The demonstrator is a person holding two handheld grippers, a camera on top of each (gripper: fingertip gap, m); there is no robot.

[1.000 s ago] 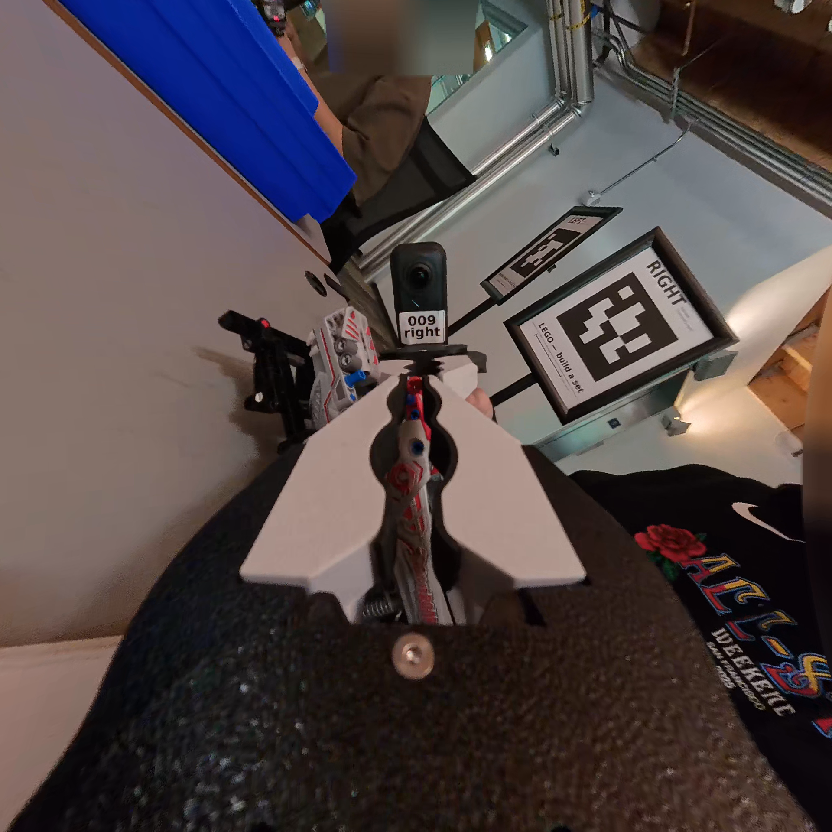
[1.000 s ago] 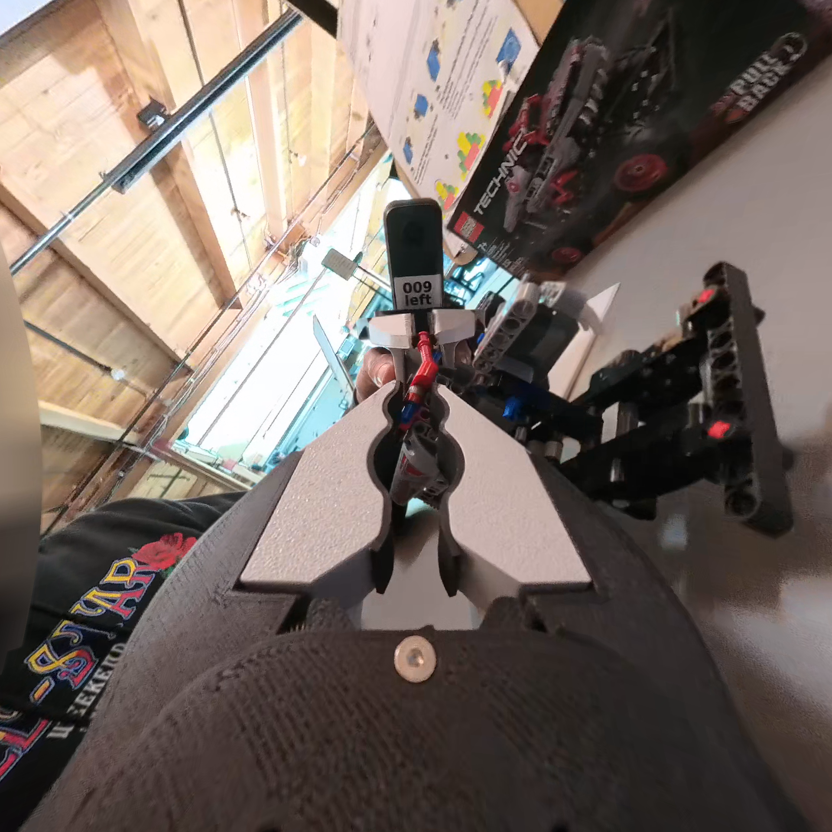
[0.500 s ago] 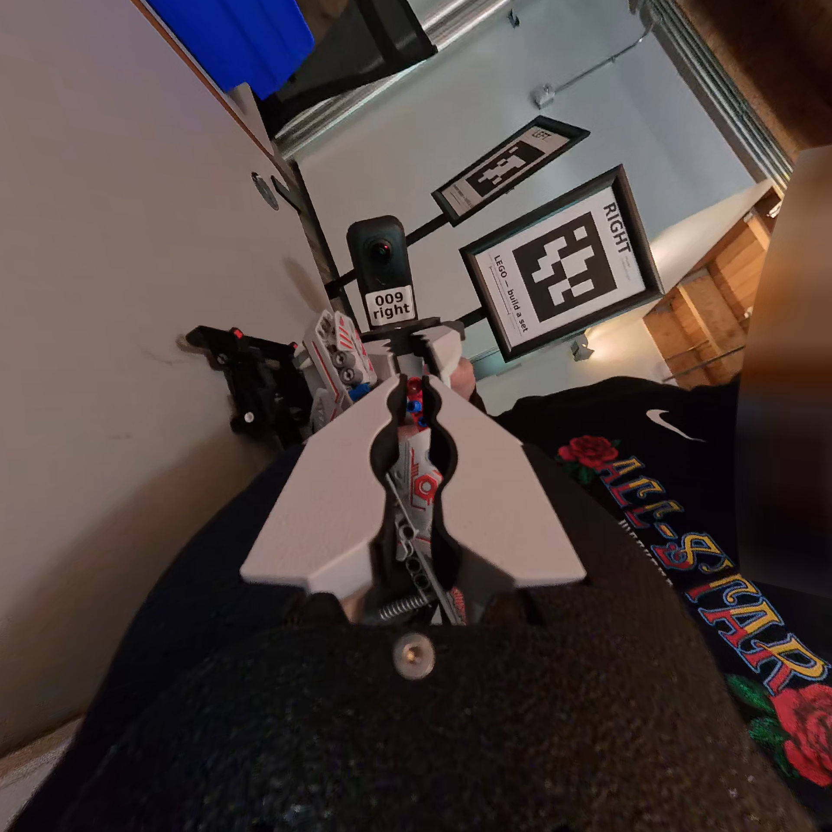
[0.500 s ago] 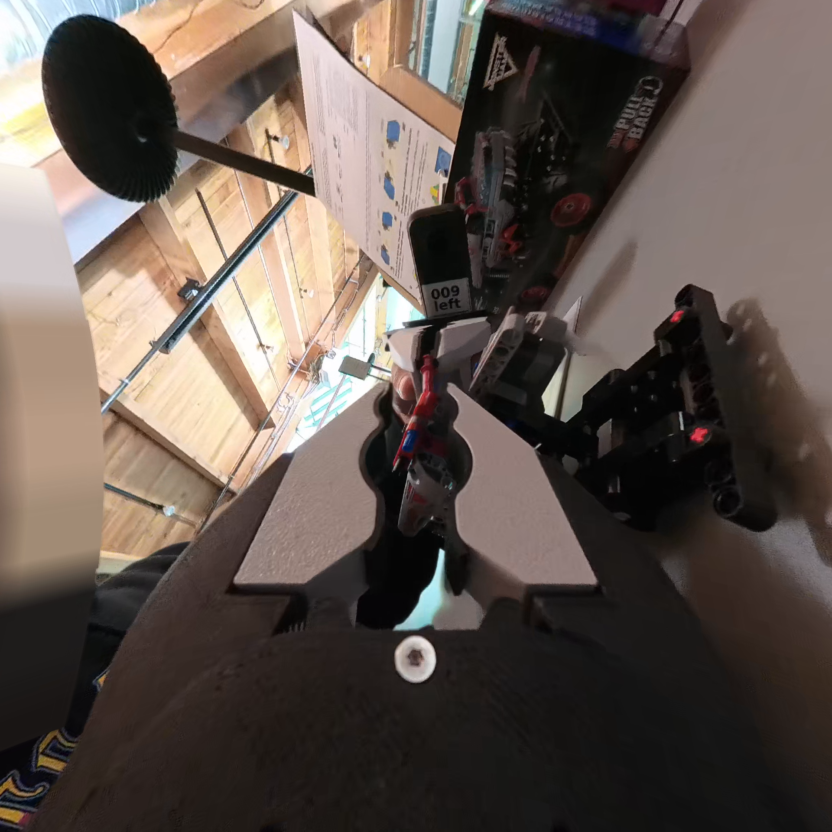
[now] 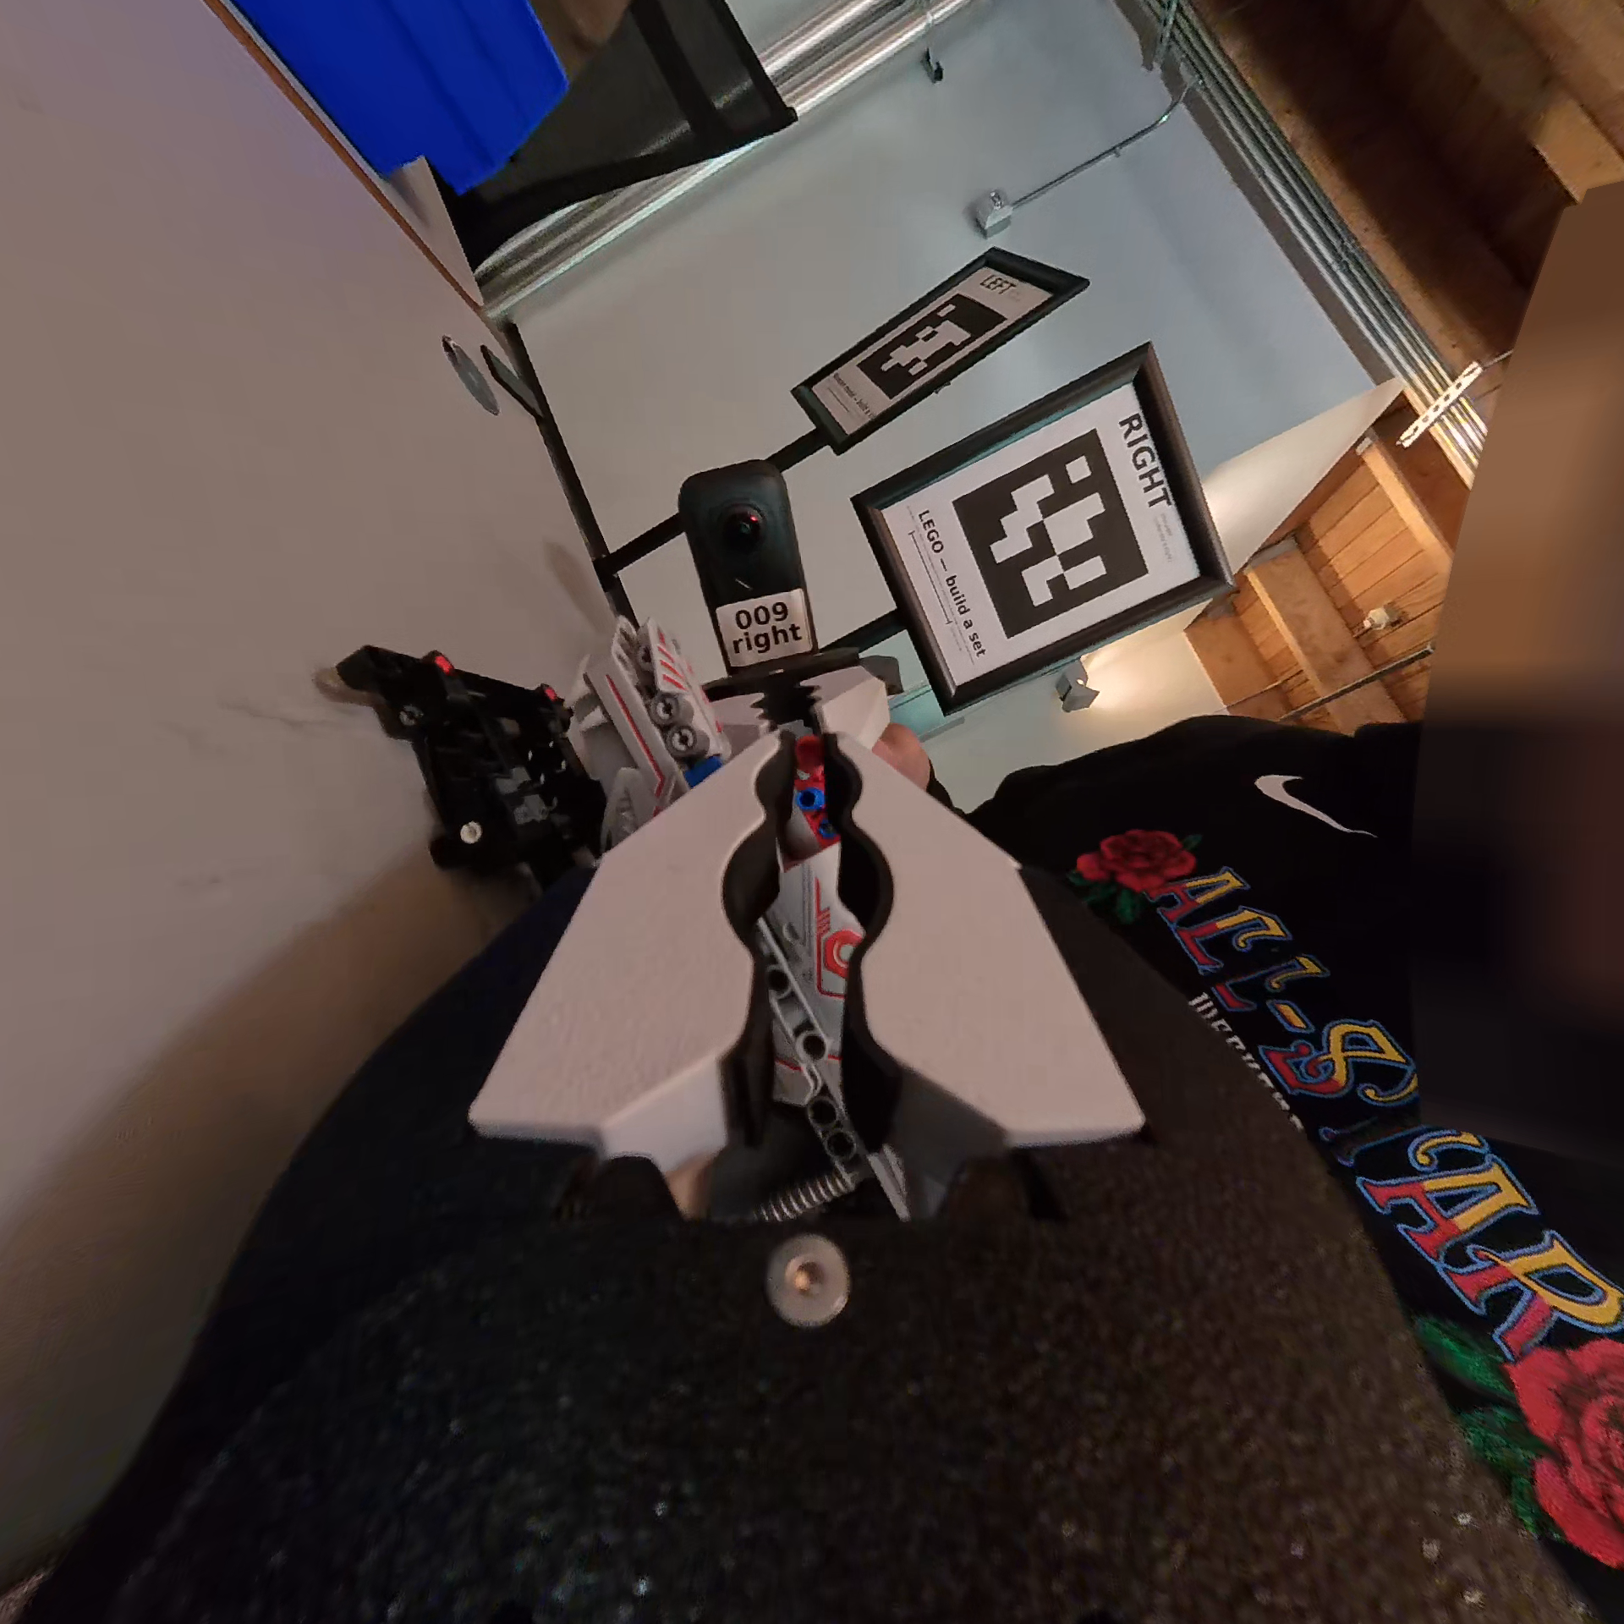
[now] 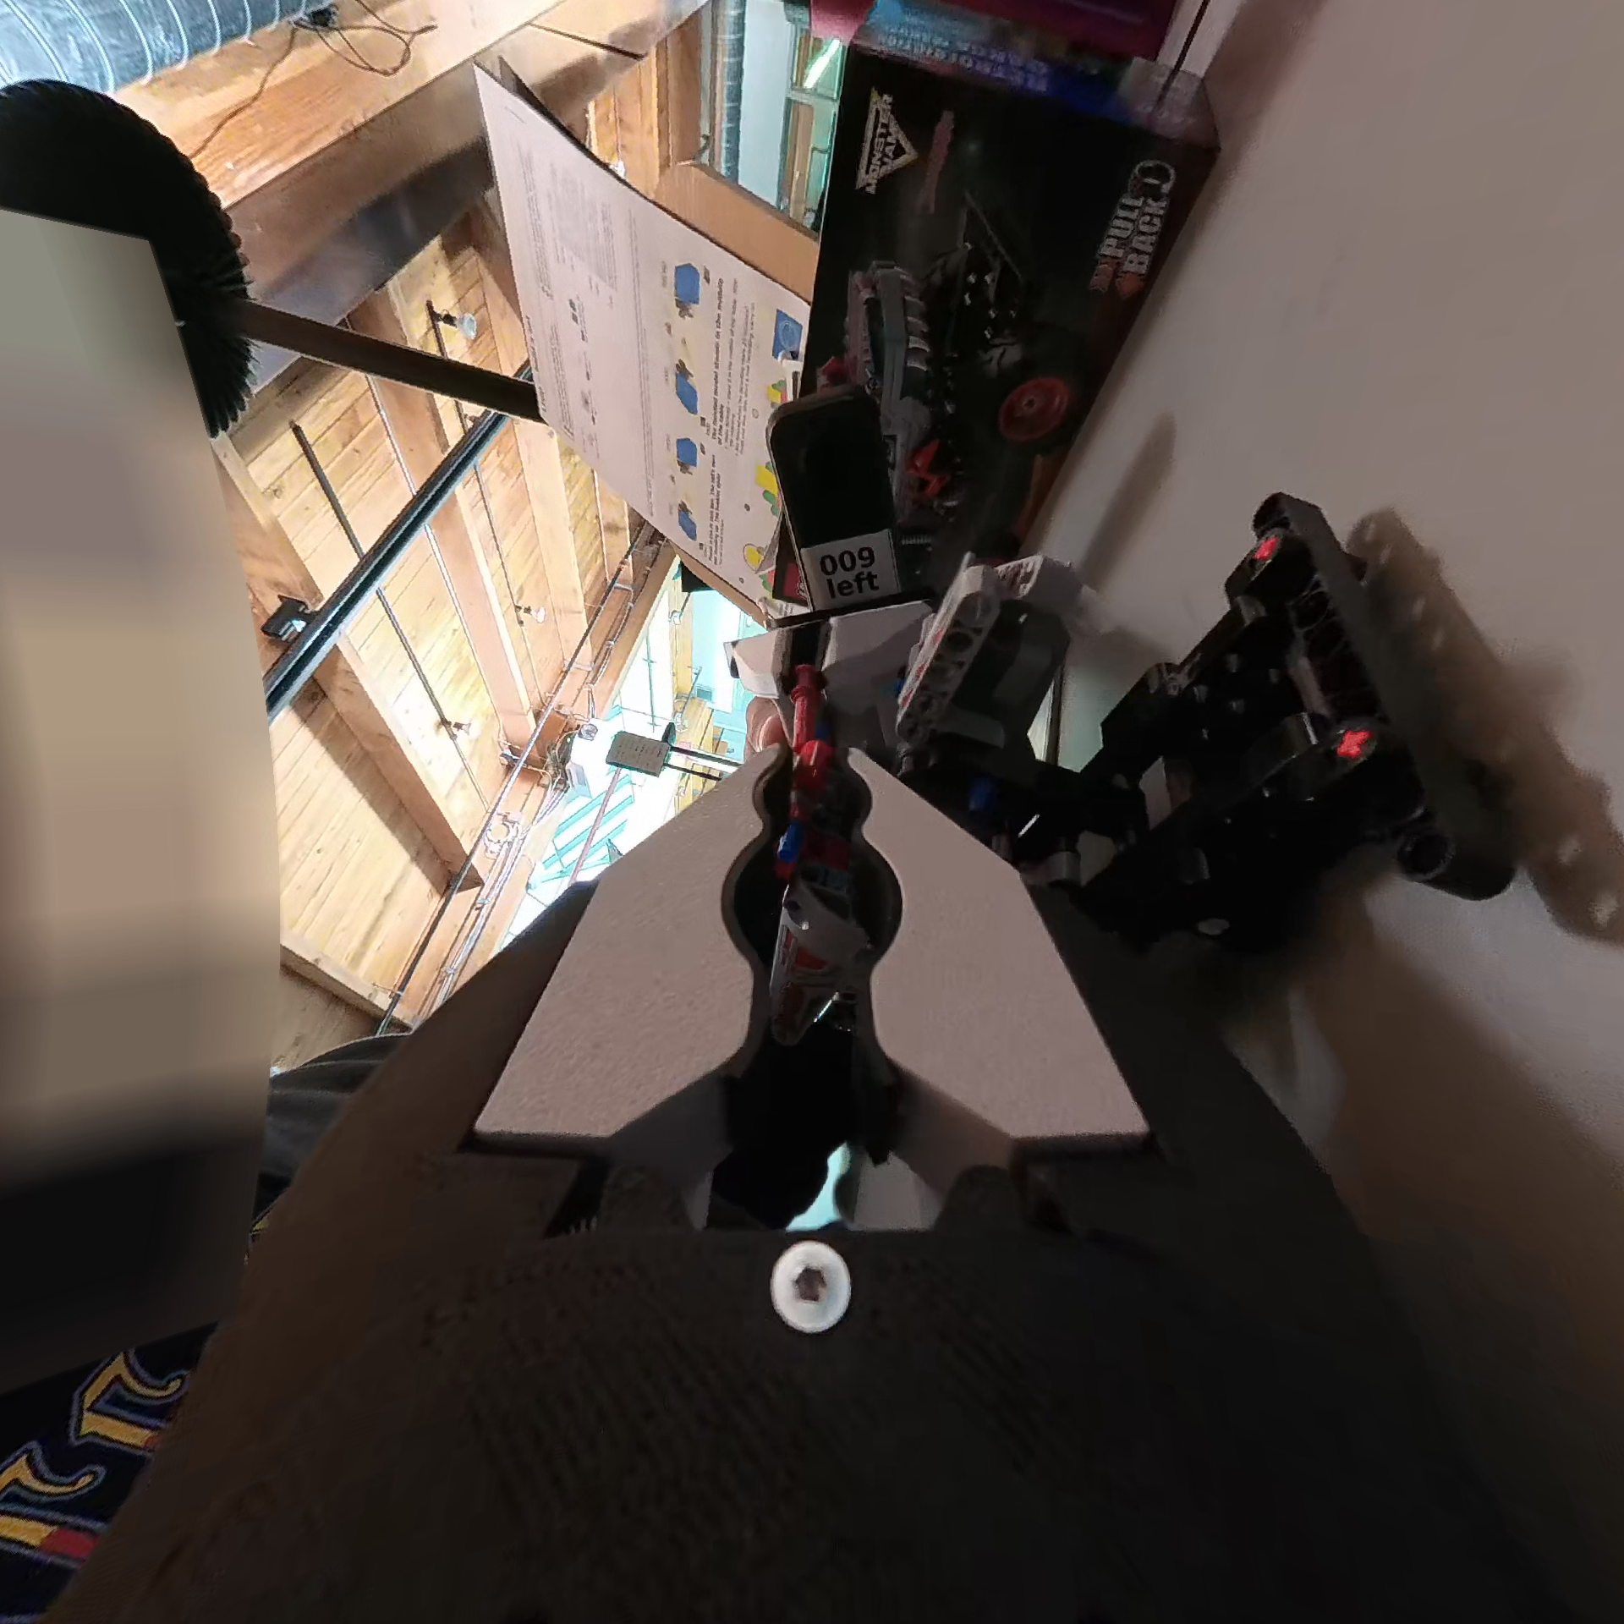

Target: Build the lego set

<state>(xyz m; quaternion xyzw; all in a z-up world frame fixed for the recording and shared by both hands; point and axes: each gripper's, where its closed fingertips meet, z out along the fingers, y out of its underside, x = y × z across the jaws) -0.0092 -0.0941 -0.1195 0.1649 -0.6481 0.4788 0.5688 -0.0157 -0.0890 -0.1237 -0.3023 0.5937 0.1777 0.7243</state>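
1. Pale tabletop (image 5: 220,527) fills one side of both wrist views, with wooden ceiling beams (image 6: 422,545) and framed marker signs (image 5: 1041,527) behind.
2. Left gripper (image 5: 808,747) is clamped narrowly on a grey-and-red lego panel piece (image 5: 813,931).
3. Right gripper (image 6: 813,764) pinches the same piece from its opposite end, tips nearly meeting the left's.
4. Black lego chassis (image 6: 1274,729) rests on the table just beside both grippers.
5. Dark lego box (image 6: 993,290) stands farther back.
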